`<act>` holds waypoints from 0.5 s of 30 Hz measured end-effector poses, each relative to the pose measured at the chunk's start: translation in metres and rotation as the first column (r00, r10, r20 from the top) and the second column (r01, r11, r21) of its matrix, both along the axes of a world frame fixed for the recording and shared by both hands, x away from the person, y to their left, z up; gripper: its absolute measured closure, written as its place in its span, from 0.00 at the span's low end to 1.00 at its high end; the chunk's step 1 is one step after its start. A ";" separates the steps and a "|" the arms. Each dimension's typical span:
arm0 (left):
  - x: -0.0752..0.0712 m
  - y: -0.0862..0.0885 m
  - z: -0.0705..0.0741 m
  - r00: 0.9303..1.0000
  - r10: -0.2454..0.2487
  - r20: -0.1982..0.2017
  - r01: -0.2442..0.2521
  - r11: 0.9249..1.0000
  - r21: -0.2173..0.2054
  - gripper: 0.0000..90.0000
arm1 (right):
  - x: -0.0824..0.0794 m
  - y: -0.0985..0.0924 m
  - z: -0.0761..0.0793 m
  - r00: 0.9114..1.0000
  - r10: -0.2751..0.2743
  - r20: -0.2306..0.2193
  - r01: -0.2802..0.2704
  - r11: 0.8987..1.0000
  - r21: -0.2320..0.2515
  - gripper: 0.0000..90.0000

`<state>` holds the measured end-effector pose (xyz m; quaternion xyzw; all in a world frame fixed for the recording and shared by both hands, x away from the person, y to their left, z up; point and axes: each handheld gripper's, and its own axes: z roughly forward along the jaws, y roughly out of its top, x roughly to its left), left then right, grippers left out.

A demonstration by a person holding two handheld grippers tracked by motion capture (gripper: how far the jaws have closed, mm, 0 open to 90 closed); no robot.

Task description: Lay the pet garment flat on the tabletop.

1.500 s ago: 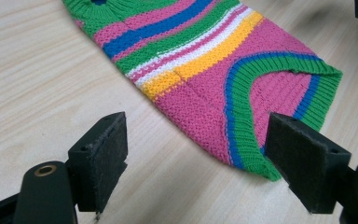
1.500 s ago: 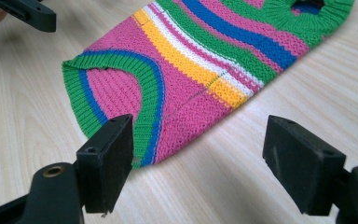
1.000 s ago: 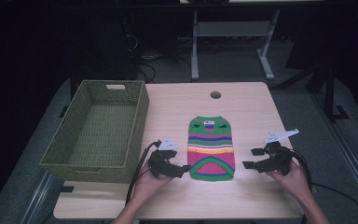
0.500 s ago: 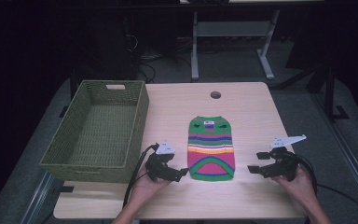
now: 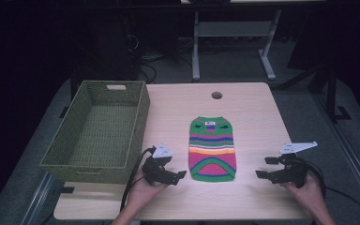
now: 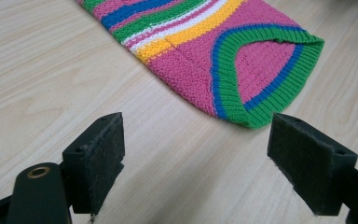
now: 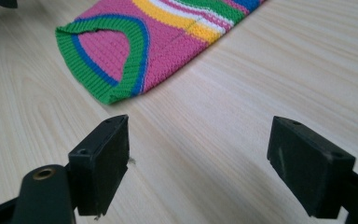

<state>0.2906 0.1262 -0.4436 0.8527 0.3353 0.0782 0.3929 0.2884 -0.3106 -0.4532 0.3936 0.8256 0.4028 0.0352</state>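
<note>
The striped sweater (image 5: 213, 149) lies flat mid-table, at 3 o'clock of the left gripper (image 5: 180, 176) and 9 o'clock of the right gripper (image 5: 261, 167). Both are held wide open, empty. Bare table (image 5: 258, 117) surrounds the sweater; the basket (image 5: 98, 133) stands at 9 o'clock.

A: Delta since a second ago?
B: My right gripper (image 5: 266, 167) backed off right and toward me, away from the sweater (image 5: 212, 149). My left gripper (image 5: 180, 176) edged slightly nearer me.

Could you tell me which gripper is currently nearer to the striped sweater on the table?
Left. The left gripper sits just off the striped sweater at its near left corner, jaws open. The right gripper is farther away, with bare table between, jaws also open.
</note>
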 end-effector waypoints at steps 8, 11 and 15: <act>-0.006 0.007 -0.004 1.000 0.011 -0.014 -0.011 1.000 0.003 0.21 | -0.010 -0.010 -0.005 1.000 -0.022 0.005 0.022 1.000 -0.003 0.23; -0.007 0.007 -0.005 1.000 0.013 -0.017 -0.013 1.000 -0.004 0.21 | -0.013 -0.013 -0.006 1.000 -0.028 0.006 0.028 1.000 -0.002 0.23; -0.010 0.012 -0.005 1.000 0.009 -0.013 -0.008 1.000 0.013 0.21 | -0.017 -0.015 -0.007 0.999 -0.036 0.010 0.036 0.999 0.003 0.23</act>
